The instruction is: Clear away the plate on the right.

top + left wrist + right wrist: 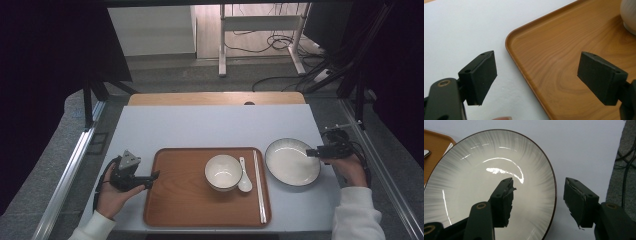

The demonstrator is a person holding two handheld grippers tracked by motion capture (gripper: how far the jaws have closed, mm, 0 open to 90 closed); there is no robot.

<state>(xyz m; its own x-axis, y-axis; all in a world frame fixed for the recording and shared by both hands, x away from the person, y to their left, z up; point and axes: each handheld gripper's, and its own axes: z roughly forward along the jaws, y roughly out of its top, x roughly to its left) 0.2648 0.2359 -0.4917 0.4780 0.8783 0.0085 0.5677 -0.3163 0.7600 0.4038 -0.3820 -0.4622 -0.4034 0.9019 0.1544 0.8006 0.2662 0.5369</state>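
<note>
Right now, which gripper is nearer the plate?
Right. The right gripper straddles the plate's rim, jaws open; the left gripper sits across the table at the tray's left edge.

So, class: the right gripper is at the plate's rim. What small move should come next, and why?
Probably close the right gripper on the plate rim. Its open jaws already straddle the rim, one over the plate, one outside, not yet pressing.

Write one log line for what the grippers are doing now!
right gripper: open, astride plate rim | left gripper: open, astride tray edge
</note>
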